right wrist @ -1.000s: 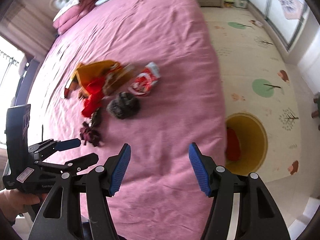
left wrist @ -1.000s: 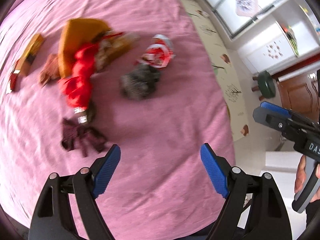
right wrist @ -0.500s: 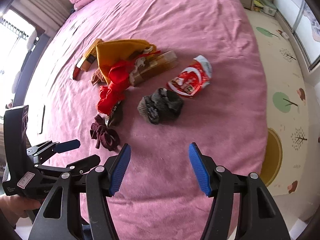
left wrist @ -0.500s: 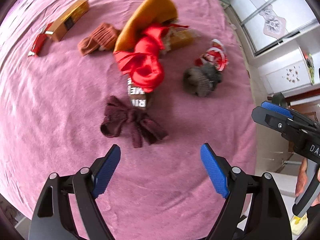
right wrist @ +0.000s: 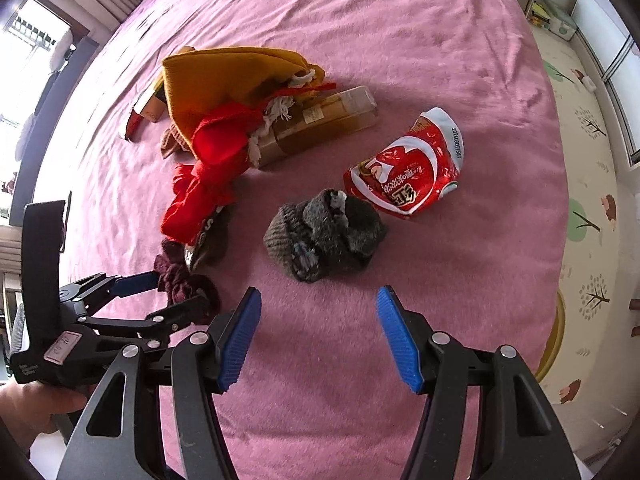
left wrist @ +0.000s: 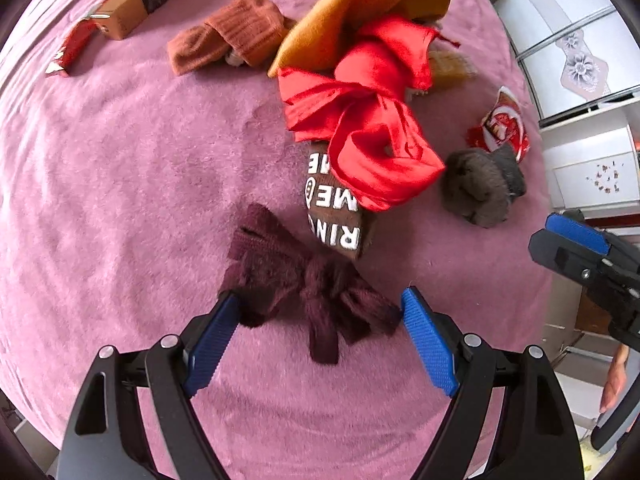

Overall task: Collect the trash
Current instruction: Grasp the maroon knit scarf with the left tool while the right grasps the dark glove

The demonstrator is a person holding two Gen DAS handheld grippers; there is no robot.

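Pink bed, clutter lying mid-blanket | I'm straddling the maroon knit bundle (left wrist: 308, 292) near the bed's foot edge with my left gripper (left wrist: 316, 320), fingers spread, not yet pinching | I'm holding my right gripper (right wrist: 316, 332) spread, empty, before the grey socks (right wrist: 324, 236) | red snack wrapper (right wrist: 412, 176) lying toward the bed's right edge, untouched.

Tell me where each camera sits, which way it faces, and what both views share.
Left wrist: sits on the left gripper, looking down along its open jaws at the maroon bow between them; the right gripper and some fingers show at right.
Right wrist: sits on the right gripper, facing the grey sock on the bed; left gripper and hand at left.
Shared: bow, red cloth, sock, snack bag.
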